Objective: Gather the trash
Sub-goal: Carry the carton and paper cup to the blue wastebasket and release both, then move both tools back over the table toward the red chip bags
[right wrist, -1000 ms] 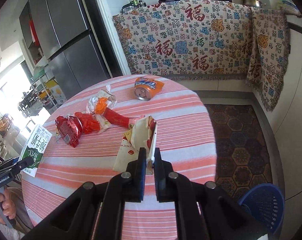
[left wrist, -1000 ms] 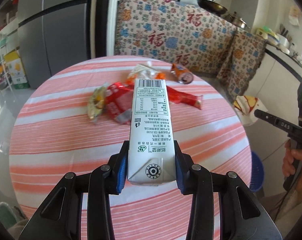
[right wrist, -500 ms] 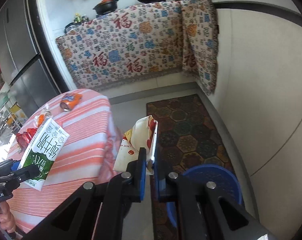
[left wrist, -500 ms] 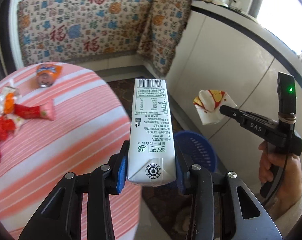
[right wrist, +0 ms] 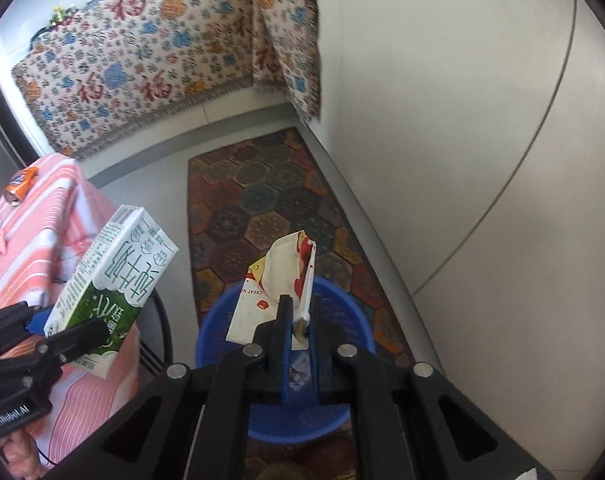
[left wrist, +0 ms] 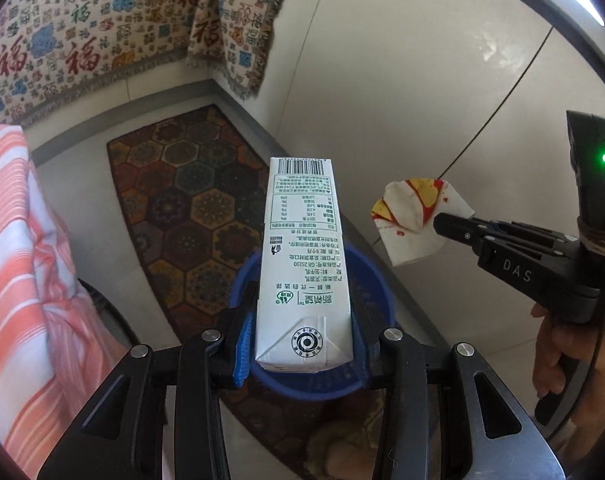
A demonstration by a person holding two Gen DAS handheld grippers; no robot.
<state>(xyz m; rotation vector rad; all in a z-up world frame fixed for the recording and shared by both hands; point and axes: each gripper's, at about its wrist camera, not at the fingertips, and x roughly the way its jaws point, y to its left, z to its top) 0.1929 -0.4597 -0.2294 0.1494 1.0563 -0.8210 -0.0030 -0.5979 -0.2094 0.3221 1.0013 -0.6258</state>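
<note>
My left gripper is shut on a white and green milk carton, held over a blue plastic bin on the floor. The same milk carton shows at the left of the right wrist view, gripped at its lower end. My right gripper is shut on a crumpled white, red and yellow paper wrapper, which hangs above the blue bin. From the left wrist view the wrapper sits at the tip of the right gripper, to the right of the carton.
A round table with a pink striped cloth stands at the left, with an orange can and wrappers on it. A patterned rug lies under the bin. White cabinet fronts rise on the right. A hand holds the right gripper.
Both grippers have swung from over the table to the right and downward, with carton and wrapper still held. They now hang over the blue bin.
</note>
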